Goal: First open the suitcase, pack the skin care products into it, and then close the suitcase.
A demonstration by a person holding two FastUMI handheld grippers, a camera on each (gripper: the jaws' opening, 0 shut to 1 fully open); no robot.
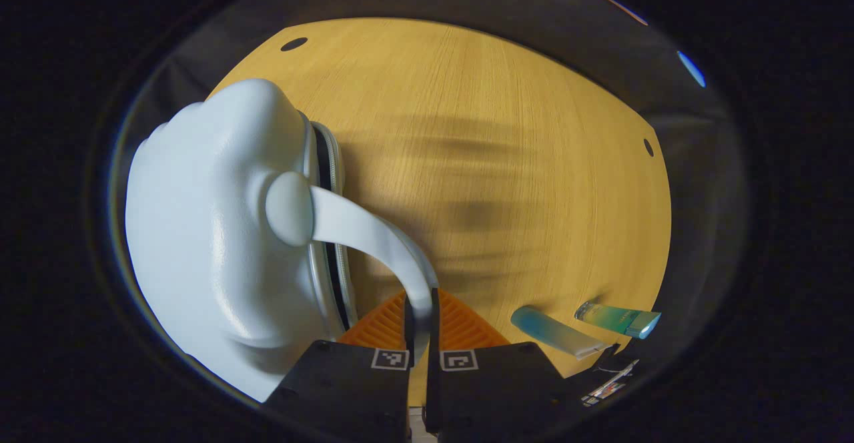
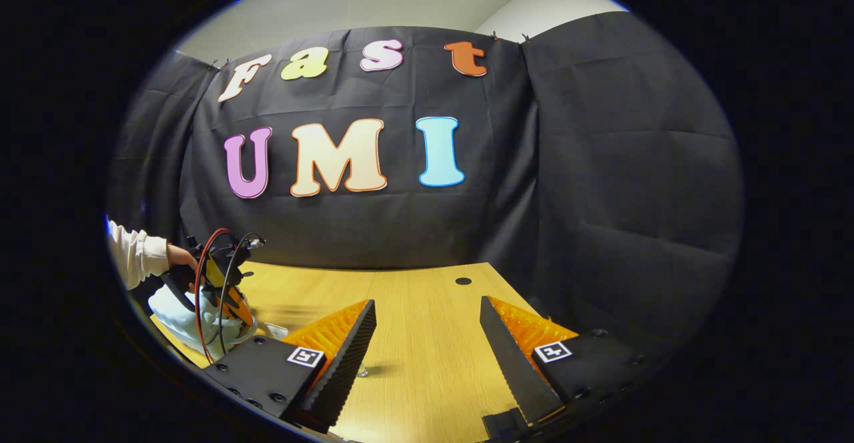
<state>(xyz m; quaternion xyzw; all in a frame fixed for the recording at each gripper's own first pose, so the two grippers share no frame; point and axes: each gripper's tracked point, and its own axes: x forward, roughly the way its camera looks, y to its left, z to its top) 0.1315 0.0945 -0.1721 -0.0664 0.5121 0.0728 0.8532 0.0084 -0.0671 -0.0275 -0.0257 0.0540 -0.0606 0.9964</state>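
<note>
Gripping the curved white plastic handle (image 1: 373,229) of the glossy white hard-shell suitcase (image 1: 213,229), our left gripper (image 1: 419,326) has its jaws pressed nearly together on that strap. The suitcase lies zipped on the wooden table (image 1: 507,163). 2 skin care tubes, a blue one (image 1: 557,331) and a green-to-teal one (image 1: 617,318), lie just beside each other, apart from the case. Our right gripper (image 2: 427,343) hovers above the table, jaws spread wide and holding nothing.
</note>
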